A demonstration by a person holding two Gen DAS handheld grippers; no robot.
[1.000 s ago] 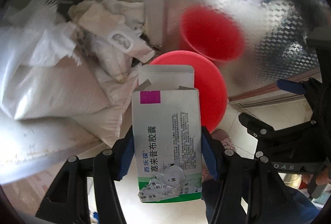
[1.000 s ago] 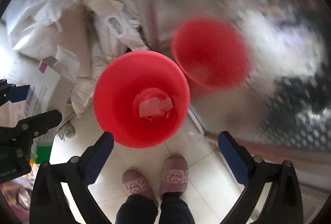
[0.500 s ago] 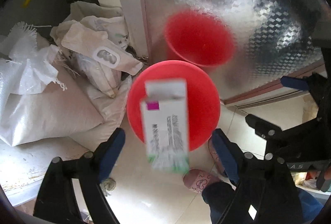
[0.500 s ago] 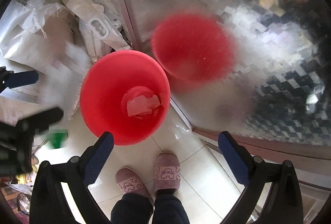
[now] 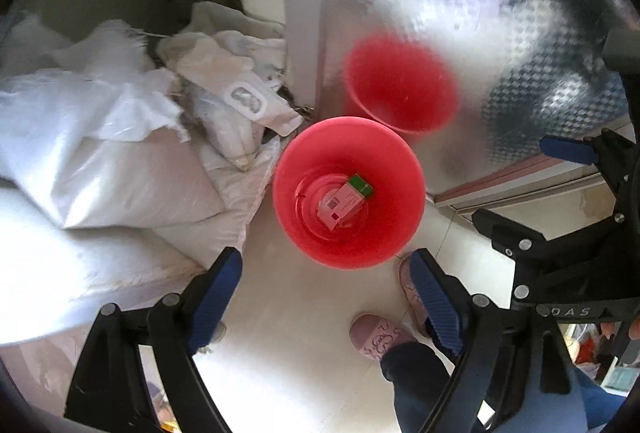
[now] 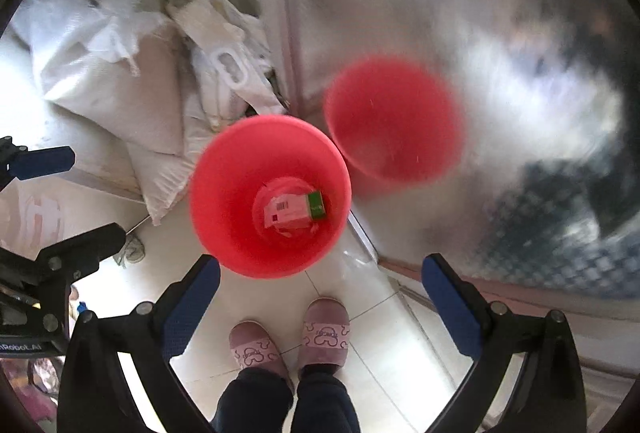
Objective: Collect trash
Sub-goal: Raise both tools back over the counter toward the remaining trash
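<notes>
Down at the bottom of the red bin (image 5: 348, 193), the medicine box (image 5: 346, 200) lies flat on crumpled paper. Left tongs (image 5: 326, 297) spread wide and empty above the floor; right tongs (image 6: 320, 297) spread too, holding nothing.

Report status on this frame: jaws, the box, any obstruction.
Left gripper and right gripper jaws open, empty. Medicine box lying at bottom of red bin. Nothing blocking the bin.
</notes>
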